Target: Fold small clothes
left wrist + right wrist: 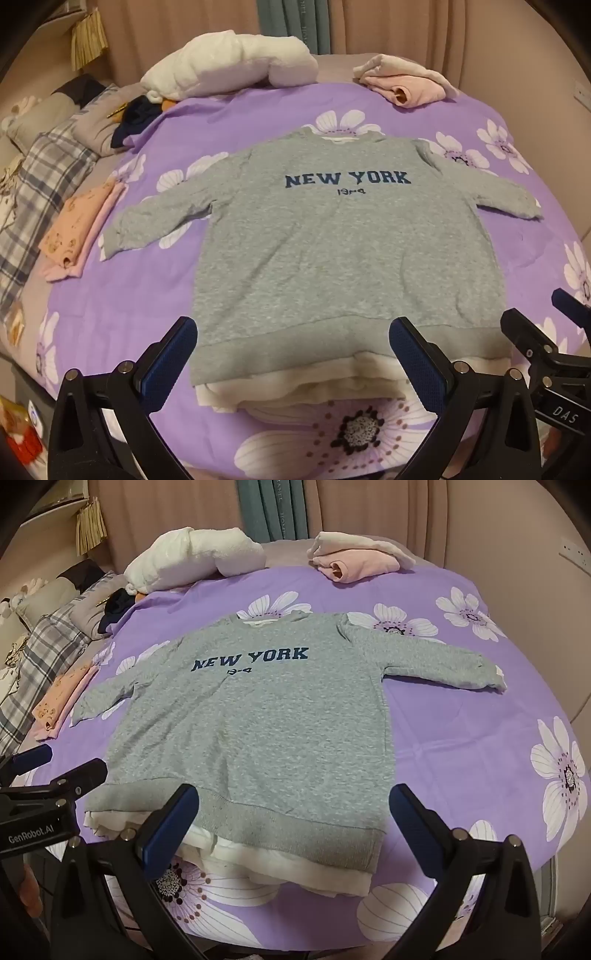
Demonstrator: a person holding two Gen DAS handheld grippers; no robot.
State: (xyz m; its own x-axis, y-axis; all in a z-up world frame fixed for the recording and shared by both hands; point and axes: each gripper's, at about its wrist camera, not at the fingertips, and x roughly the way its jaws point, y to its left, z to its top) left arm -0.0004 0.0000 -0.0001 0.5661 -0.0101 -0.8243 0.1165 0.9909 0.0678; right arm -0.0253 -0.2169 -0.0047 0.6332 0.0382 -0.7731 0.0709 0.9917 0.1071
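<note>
A small grey sweatshirt (332, 240) with "NEW YORK" in blue letters lies flat, front up, on the purple flowered bedspread (147, 295), both sleeves spread out. Its white inner hem shows at the near edge. It also shows in the right wrist view (258, 731). My left gripper (293, 343) is open and empty, hovering over the near hem. My right gripper (295, 812) is open and empty, also over the near hem. The right gripper shows at the right edge of the left wrist view (543, 339), and the left gripper at the left edge of the right wrist view (55, 775).
A folded peach and pink stack (77, 229) lies left of the sweatshirt. A white fluffy garment (229, 66) and a pink and cream garment (402, 81) lie at the far side. Plaid bedding (33, 199) and dark clothes (136, 118) sit at the left.
</note>
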